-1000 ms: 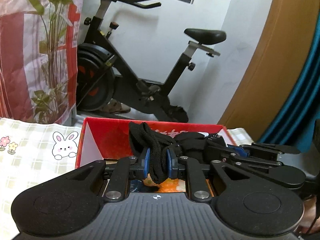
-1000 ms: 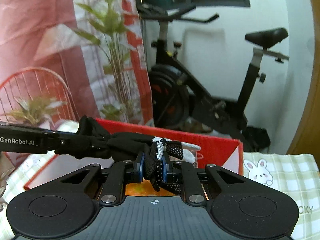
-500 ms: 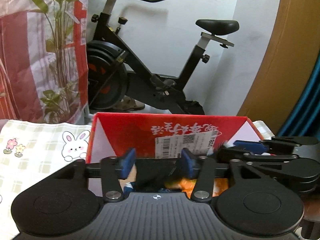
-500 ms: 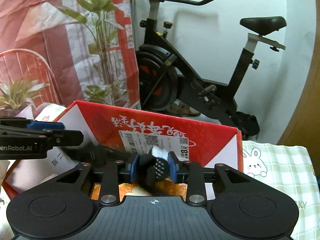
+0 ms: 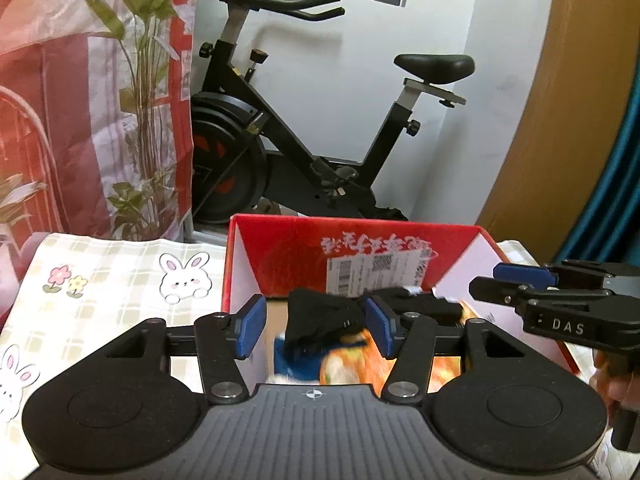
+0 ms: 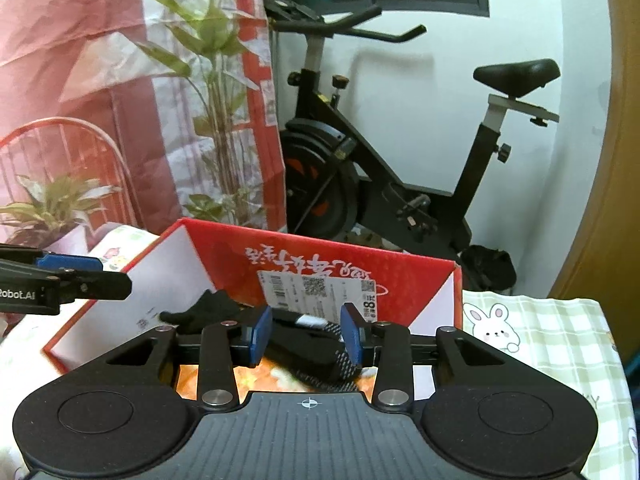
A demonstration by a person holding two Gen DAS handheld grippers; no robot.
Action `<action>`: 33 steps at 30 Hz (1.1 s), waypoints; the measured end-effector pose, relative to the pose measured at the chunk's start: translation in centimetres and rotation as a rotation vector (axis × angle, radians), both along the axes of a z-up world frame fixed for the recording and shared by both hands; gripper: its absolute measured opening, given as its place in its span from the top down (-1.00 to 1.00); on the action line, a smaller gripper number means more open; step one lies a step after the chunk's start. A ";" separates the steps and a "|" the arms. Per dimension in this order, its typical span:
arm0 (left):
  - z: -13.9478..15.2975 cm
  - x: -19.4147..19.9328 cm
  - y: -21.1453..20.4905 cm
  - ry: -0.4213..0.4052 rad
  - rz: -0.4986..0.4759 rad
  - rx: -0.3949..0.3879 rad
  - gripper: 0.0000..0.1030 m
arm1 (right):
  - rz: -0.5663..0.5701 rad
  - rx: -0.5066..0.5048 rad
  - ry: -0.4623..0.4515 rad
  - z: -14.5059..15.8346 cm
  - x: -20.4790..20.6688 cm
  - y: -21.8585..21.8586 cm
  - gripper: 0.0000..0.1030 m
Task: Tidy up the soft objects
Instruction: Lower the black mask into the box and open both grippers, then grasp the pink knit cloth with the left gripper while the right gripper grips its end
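Your left gripper [image 5: 316, 326] and right gripper [image 6: 306, 336], fingers spread and empty, frame the black glove [image 5: 324, 318] inside the red box [image 5: 352, 240], lower centre.

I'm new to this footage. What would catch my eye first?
The red box sits dead centre on the bunny-print tablecloth, with black gloves lying inside. Both the left gripper and the right gripper hang open over it. Behind stands a black exercise bike.
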State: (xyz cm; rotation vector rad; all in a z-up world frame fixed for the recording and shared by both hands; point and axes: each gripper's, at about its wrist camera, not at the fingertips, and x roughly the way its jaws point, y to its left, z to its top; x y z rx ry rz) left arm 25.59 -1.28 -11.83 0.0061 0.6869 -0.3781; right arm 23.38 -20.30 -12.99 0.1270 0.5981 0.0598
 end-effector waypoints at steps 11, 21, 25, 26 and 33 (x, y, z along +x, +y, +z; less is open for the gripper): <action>0.1 -10.9 3.2 0.014 -0.047 0.005 -0.12 | 0.057 0.078 -0.050 1.0 -9.1 1.1 0.31; -6.2 -18.3 6.1 0.236 -0.084 0.024 -0.12 | 0.156 0.088 0.124 -3.3 -17.9 3.7 0.31; -8.4 -19.3 6.5 0.296 -0.076 0.012 -0.22 | 0.168 0.086 0.226 -5.8 -20.7 4.2 0.30; -8.9 -19.4 6.6 0.313 -0.071 0.008 -0.23 | 0.169 0.086 0.252 -6.5 -21.4 4.1 0.29; -9.9 -19.4 7.4 0.345 -0.030 -0.029 -0.23 | 0.165 0.097 0.335 -7.8 -23.9 3.5 0.14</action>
